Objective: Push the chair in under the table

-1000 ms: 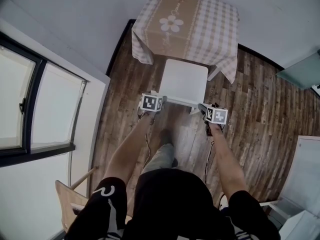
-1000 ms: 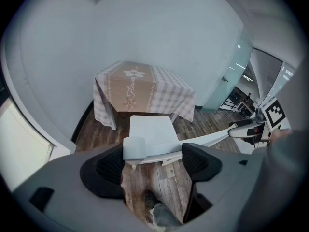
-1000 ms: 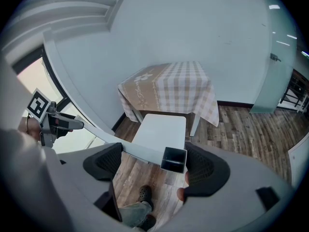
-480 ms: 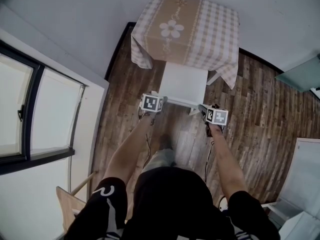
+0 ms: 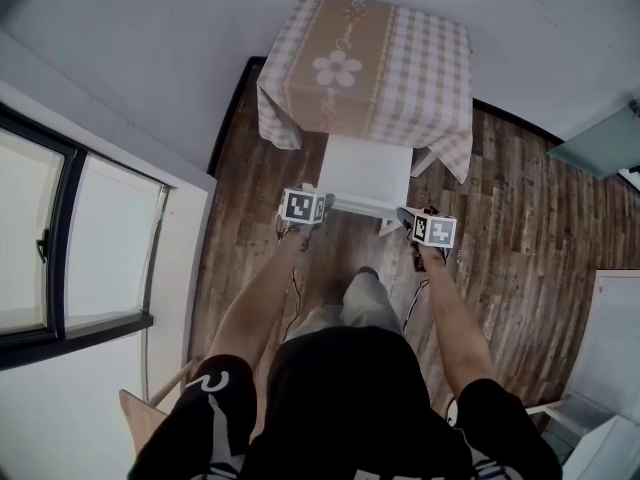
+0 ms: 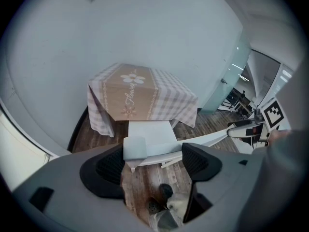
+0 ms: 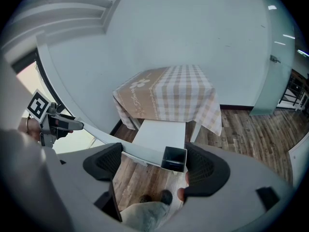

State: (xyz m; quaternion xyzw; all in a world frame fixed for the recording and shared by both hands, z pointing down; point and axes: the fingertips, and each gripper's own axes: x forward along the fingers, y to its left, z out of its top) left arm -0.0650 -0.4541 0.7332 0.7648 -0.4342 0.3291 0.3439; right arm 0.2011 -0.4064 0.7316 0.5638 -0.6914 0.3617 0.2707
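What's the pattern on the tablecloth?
The tablecloth has beige-and-white checks, with a tan band carrying a white flower. The head view shows it best.

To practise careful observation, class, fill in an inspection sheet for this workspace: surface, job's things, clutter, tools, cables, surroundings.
Surface: wood-plank floor.
Job's things: white chair, seat partly under the table with a checked cloth.
Clutter: nothing seen.
Tools: left tool and right tool, jaws apart, one at each end of the chair's back rail.
Cables: thin cables hang below the tools.
Surroundings: window at left; wooden furniture beside the person.
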